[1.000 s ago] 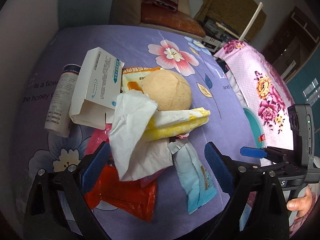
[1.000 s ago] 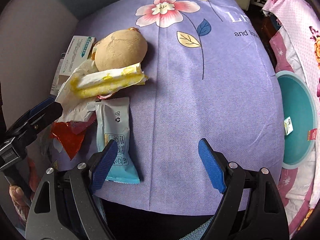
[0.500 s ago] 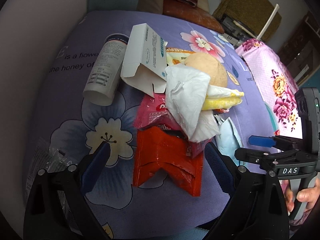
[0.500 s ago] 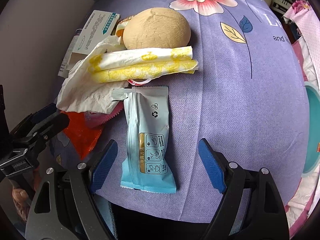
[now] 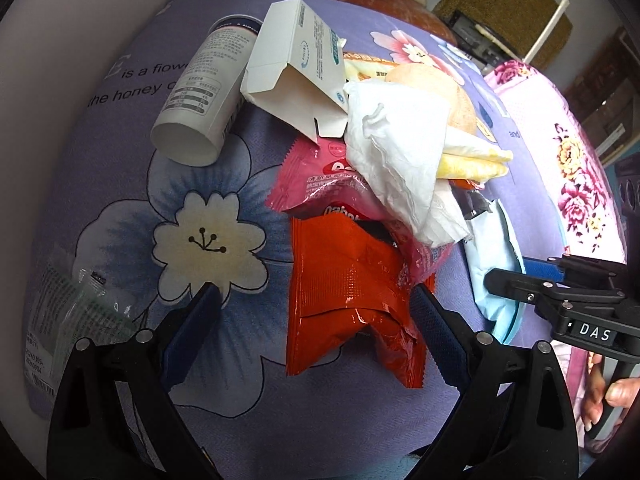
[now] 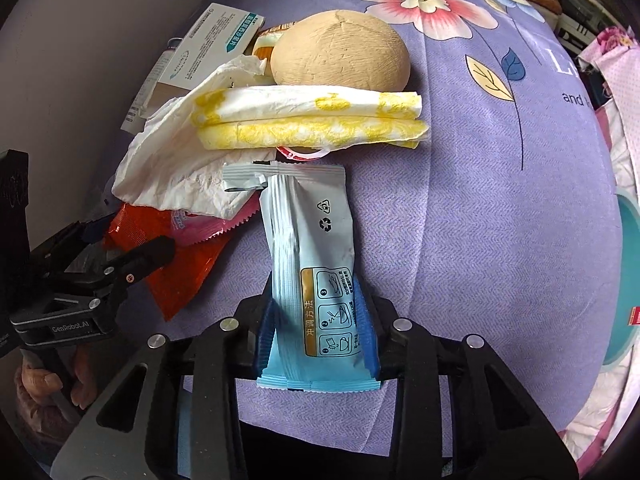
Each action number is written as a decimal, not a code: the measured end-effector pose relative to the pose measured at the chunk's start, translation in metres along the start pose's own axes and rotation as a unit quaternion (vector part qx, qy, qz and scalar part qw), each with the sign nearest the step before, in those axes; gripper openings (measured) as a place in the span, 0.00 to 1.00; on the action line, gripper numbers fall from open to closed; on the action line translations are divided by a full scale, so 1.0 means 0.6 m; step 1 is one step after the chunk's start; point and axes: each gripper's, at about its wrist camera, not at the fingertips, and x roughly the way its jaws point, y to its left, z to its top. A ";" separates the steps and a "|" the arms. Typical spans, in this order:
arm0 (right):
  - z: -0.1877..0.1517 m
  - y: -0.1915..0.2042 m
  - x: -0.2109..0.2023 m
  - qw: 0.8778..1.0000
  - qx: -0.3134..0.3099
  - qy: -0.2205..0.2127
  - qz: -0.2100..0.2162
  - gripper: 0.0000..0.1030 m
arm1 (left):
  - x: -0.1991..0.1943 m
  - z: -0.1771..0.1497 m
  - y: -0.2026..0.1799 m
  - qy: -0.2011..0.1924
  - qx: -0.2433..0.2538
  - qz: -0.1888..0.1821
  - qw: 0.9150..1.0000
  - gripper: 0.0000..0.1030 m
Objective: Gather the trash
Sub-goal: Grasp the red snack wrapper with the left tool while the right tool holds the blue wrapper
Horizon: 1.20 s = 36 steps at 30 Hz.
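Observation:
A heap of trash lies on the purple flowered cloth [image 6: 480, 200]. In it are a red wrapper [image 5: 344, 280], a pink wrapper [image 5: 320, 184], a white tissue [image 5: 400, 152], an open white box [image 5: 296, 80], a white bottle [image 5: 200, 96], a tan round husk [image 6: 340, 48] and a yellow-white folded pad [image 6: 312, 120]. My left gripper [image 5: 314, 300] hangs open over the red wrapper's near end, which lies between its fingers. My right gripper [image 6: 316, 320] is closing its jaws on the light blue packet [image 6: 308, 232], and both pads touch its sides.
A clear plastic bag [image 5: 68, 312] lies at the cloth's left edge. A teal bin [image 6: 628, 280] stands off the right edge beside pink flowered fabric [image 5: 560, 152]. A hand [image 5: 608, 400] holds the right gripper's handle. Furniture and boxes crowd the back.
My right gripper slid left over the light blue packet and narrowed its jaws onto it. My left gripper sank and shifted left, so the red wrapper now lies between its fingers.

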 end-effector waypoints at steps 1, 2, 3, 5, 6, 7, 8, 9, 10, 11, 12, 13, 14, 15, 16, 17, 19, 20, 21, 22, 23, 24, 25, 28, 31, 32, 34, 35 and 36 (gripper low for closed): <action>0.000 -0.005 -0.004 1.000 0.003 -0.005 0.000 0.33 | 0.001 -0.001 -0.005 0.000 0.004 0.001 1.000 0.93; -0.001 -0.009 -0.008 1.000 0.007 -0.009 0.000 0.32 | 0.001 -0.003 -0.010 0.000 0.009 0.003 1.000 0.93; -0.001 -0.015 -0.011 1.000 0.011 -0.012 0.001 0.32 | 0.002 -0.005 -0.016 -0.002 0.014 0.004 1.000 0.93; -0.003 -0.027 -0.017 1.000 0.018 -0.016 0.002 0.32 | 0.003 -0.010 -0.028 -0.002 0.023 0.000 1.000 0.92; -0.004 -0.032 -0.019 1.000 0.023 -0.018 0.002 0.32 | 0.003 -0.012 -0.035 -0.004 0.028 0.000 1.000 0.91; -0.006 -0.039 -0.021 0.999 0.027 -0.019 0.003 0.32 | 0.002 -0.014 -0.040 -0.005 0.033 0.000 0.999 0.84; -0.007 -0.048 -0.023 0.999 0.032 -0.020 0.004 0.32 | 0.002 -0.016 -0.047 -0.007 0.038 0.003 0.999 0.77; -0.007 -0.058 -0.026 0.999 0.035 -0.020 0.005 0.32 | 0.003 -0.016 -0.053 -0.008 0.042 0.005 0.999 0.74; -0.008 -0.061 -0.028 0.999 0.037 -0.021 0.006 0.32 | 0.003 -0.015 -0.057 -0.008 0.043 0.003 0.999 0.68; -0.009 -0.064 -0.031 0.999 0.038 -0.023 0.006 0.32 | 0.003 -0.014 -0.059 -0.007 0.043 0.001 0.999 0.66; -0.010 -0.066 -0.033 0.999 0.038 -0.026 0.006 0.32 | 0.001 -0.016 -0.060 -0.008 0.042 -0.002 0.999 0.64; -0.013 -0.069 -0.038 0.999 0.038 -0.029 0.005 0.32 | 0.000 -0.016 -0.061 -0.008 0.041 -0.003 0.999 0.60; -0.018 -0.068 -0.044 0.999 0.037 -0.033 0.004 0.32 | -0.002 -0.016 -0.063 -0.011 0.041 -0.003 0.999 0.54; -0.020 -0.071 -0.049 0.999 0.037 -0.036 0.003 0.32 | -0.003 -0.013 -0.065 -0.012 0.042 -0.003 0.999 0.49; -0.025 -0.075 -0.058 0.999 0.038 -0.039 0.004 0.32 | -0.006 -0.012 -0.066 -0.013 0.041 -0.006 0.999 0.46; -0.033 -0.075 -0.066 0.998 0.038 -0.042 0.005 0.32 | -0.010 -0.010 -0.068 -0.014 0.041 -0.012 0.999 0.45; -0.031 -0.085 -0.079 0.998 0.037 -0.050 0.006 0.32 | -0.019 -0.008 -0.073 -0.018 0.044 -0.017 0.999 0.45; -0.033 -0.085 -0.085 0.998 0.037 -0.054 0.006 0.32 | -0.024 -0.007 -0.077 -0.021 0.047 -0.017 0.999 0.45; -0.037 -0.089 -0.093 0.998 0.038 -0.059 0.007 0.32 | -0.029 -0.006 -0.082 -0.024 0.049 -0.018 0.998 0.45; -0.039 -0.092 -0.099 0.997 0.040 -0.063 0.007 0.32 | -0.034 -0.005 -0.086 -0.027 0.051 -0.020 0.998 0.44; -0.033 -0.096 -0.099 0.997 0.042 -0.066 0.008 0.32 | -0.039 -0.004 -0.090 -0.030 0.054 -0.023 0.998 0.44; -0.033 -0.103 -0.105 0.997 0.045 -0.070 0.008 0.32 | -0.045 -0.003 -0.094 -0.033 0.055 -0.025 0.998 0.44; -0.034 -0.107 -0.110 0.996 0.048 -0.074 0.008 0.32 | -0.051 0.000 -0.098 -0.037 0.057 -0.028 0.997 0.44; -0.036 -0.120 -0.122 0.995 0.060 -0.085 0.008 0.32 | -0.072 0.005 -0.108 -0.048 0.057 -0.040 0.996 0.44; -0.031 -0.134 -0.126 0.993 0.071 -0.093 0.010 0.32 | -0.083 0.018 -0.121 -0.057 0.061 -0.045 0.995 0.44; -0.030 -0.139 -0.128 0.993 0.074 -0.097 0.011 0.32 | -0.085 0.021 -0.127 -0.059 0.062 -0.046 0.995 0.44; -0.033 -0.147 -0.137 0.991 0.079 -0.103 0.012 0.32 | -0.083 0.029 -0.138 -0.060 0.064 -0.051 0.995 0.44; -0.033 -0.152 -0.139 0.991 0.082 -0.107 0.013 0.32 | -0.084 0.030 -0.146 -0.060 0.066 -0.051 0.995 0.44; -0.033 -0.158 -0.142 0.990 0.085 -0.110 0.013 0.32 | -0.082 0.034 -0.152 -0.060 0.069 -0.051 0.994 0.44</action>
